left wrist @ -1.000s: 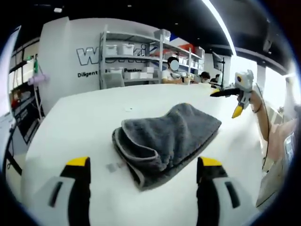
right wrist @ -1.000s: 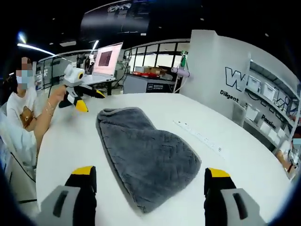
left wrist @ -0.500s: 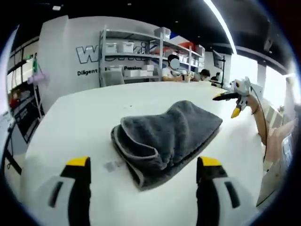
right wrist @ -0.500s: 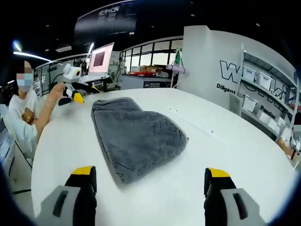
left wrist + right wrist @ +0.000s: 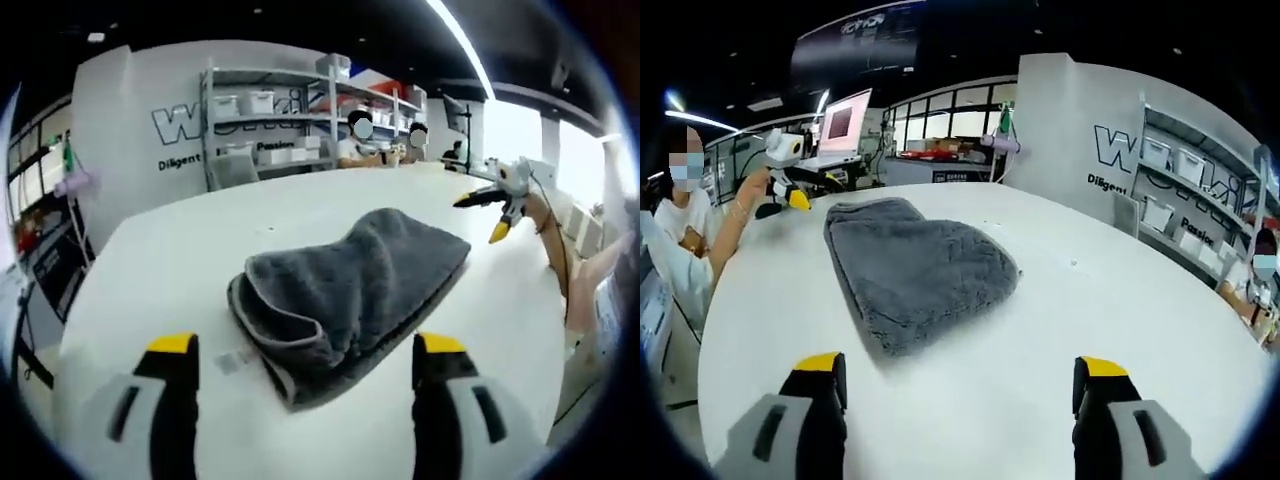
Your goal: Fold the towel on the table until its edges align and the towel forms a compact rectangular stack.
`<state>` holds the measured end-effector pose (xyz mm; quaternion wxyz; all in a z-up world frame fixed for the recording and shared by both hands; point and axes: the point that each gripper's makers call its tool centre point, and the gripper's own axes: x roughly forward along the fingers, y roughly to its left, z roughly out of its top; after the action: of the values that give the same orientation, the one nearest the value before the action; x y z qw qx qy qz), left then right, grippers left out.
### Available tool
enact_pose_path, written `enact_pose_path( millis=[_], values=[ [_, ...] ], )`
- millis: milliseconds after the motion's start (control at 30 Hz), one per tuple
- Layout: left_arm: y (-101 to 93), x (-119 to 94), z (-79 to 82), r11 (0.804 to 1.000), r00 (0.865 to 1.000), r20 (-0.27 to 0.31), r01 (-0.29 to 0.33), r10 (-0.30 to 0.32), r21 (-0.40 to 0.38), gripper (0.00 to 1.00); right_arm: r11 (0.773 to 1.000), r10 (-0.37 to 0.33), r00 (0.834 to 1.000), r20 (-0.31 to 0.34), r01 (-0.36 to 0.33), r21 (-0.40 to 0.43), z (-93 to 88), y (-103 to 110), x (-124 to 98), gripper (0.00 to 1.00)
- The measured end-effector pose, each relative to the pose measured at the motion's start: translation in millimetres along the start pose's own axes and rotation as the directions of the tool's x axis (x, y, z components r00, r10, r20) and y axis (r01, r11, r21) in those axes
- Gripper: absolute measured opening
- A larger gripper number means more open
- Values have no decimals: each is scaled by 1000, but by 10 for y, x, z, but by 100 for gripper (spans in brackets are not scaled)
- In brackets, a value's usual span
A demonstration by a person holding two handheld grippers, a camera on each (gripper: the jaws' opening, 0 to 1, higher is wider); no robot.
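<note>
A grey towel [image 5: 345, 285] lies folded in a thick, loosely rectangular stack on the white table [image 5: 160, 260], its folded layers facing my left gripper [image 5: 306, 346]. That gripper is open just short of the towel's near end, holding nothing. In the right gripper view the towel [image 5: 920, 270] lies flat, well ahead of my right gripper [image 5: 958, 365], which is open over bare table [image 5: 1100, 300]. Each gripper also shows in the other's view: the right one [image 5: 497, 205] beyond the towel's far corner, the left one [image 5: 790, 188] by its far edge.
A small grey label [image 5: 232, 359] lies on the table by the towel's near corner. Metal shelves with white boxes [image 5: 265, 110] stand behind the table against a lettered wall. A seated person [image 5: 675, 240] is at the table's edge. A lit monitor [image 5: 845, 120] stands further back.
The right gripper's camera has drawn back from the towel, which now looks smaller and farther off. The left view has shifted only slightly. The towel keeps its folded shape.
</note>
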<state>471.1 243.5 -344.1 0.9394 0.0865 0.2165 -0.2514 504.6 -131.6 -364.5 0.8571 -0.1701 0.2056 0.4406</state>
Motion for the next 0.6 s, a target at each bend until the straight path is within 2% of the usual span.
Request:
enact_pose_path(
  millis=[167,433,600],
  values=[
    [-4,3,17,1000,1000,9,-4,4,1,93,1000,-2,1000,19,2,-1,49,8,-30,98],
    [1,97,-14,1000,1000,-16,-4,4,4,91,1000,15,999,44,-15,5,105,52,-64,96],
    [-69,123,134,1000,999,48,13,-13,5,86,1000,26,997,68,-27,9,148,94,-92,95]
  ],
)
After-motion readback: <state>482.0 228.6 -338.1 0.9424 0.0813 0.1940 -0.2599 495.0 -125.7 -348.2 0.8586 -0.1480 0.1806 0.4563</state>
